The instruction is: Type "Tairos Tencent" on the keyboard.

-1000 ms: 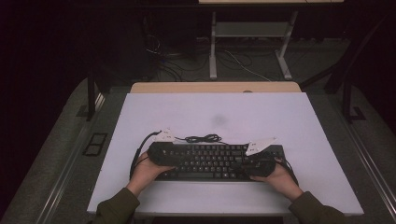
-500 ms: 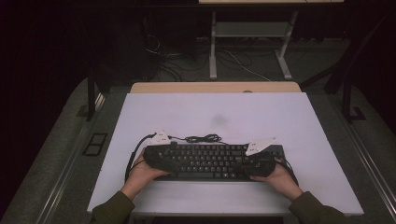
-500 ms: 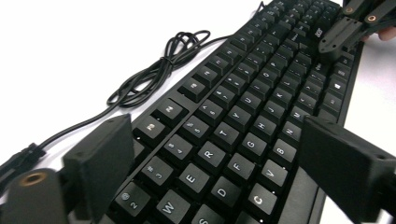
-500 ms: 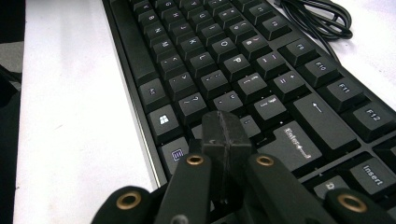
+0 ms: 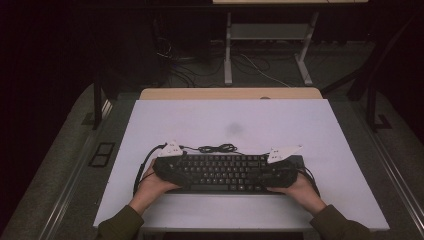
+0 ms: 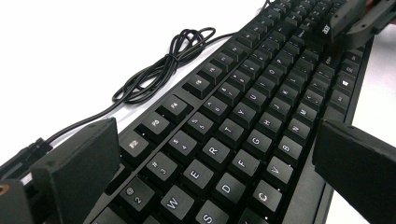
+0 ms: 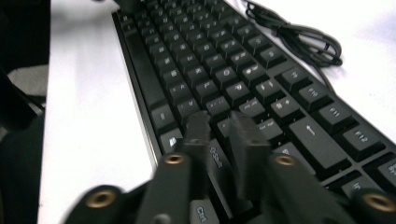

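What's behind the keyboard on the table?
A bundled black cable lies on the white table just behind the keyboard. Where it joins the keyboard cannot be made out. Nothing else sits there.

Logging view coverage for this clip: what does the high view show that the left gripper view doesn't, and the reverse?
High view alone: the whole white table, both hands, the left hand, and the floor beyond.

Left gripper view alone: readable key legends, and the left gripper with its jaws wide apart either side of the keys, having just been opening, pads not pressing.

Both: the black keyboard, its bundled cable, and the right gripper.
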Available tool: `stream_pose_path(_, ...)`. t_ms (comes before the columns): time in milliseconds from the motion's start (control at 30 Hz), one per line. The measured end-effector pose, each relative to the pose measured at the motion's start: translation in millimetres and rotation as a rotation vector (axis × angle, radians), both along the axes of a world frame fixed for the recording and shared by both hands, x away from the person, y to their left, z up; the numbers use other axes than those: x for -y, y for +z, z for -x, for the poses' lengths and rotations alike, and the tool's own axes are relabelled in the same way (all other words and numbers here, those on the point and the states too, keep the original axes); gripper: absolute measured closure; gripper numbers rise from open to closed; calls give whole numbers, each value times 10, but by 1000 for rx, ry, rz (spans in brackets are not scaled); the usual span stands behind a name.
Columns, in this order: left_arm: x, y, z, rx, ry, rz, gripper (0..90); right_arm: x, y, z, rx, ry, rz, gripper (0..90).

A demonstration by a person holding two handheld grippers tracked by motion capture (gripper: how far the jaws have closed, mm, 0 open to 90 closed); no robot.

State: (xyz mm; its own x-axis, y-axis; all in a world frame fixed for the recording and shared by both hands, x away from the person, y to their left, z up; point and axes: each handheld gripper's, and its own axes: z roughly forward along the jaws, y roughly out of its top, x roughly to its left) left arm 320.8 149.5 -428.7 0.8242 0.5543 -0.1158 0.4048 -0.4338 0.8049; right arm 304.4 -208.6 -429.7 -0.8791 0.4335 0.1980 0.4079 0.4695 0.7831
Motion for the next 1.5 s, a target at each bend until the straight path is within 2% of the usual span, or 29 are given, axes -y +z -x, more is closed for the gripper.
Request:
stream_pose_path(200, 1, 3, 2, 1, -8, -3, 4, -4, 28, -11, 1, -29, -37, 455)
stream_pose_path(400, 3, 1, 3, -5, -12, 0, 4, -29, 60, -37, 16, -53, -55, 333)
stream_pose_path(500, 6, -1, 4, -7, -13, 1, 5, -51, 84, -62, 20, -61, -71, 301)
stream_pose_path(767, -17, 10, 11, -6, -11, 8, 8, -152, 109, -127, 28, -60, -82, 286)
stream_pose_path(900, -65, 20, 24, -1, -11, 8, 48, -194, 104, -156, 33, -55, -80, 285)
stream_pose_path(1000, -117, 30, 39, 5, 1, 15, 152, -213, 97, -170, 30, -50, -80, 285)
stream_pose_path(1100, -167, 42, 44, 4, 4, 12, 194, -214, 93, -172, 27, -51, -79, 285)
stream_pose_path(1267, -217, 43, 65, 2, -1, 5, 395, -205, 93, -177, 29, -55, -84, 278)
stream_pose_path(1467, -304, 36, 102, -13, -8, 0, 582, -213, 78, -184, 29, -60, -87, 268)
stream_pose_path(1500, -313, 35, 108, -14, -4, -3, 642, -217, 76, -175, 31, -57, -84, 265)
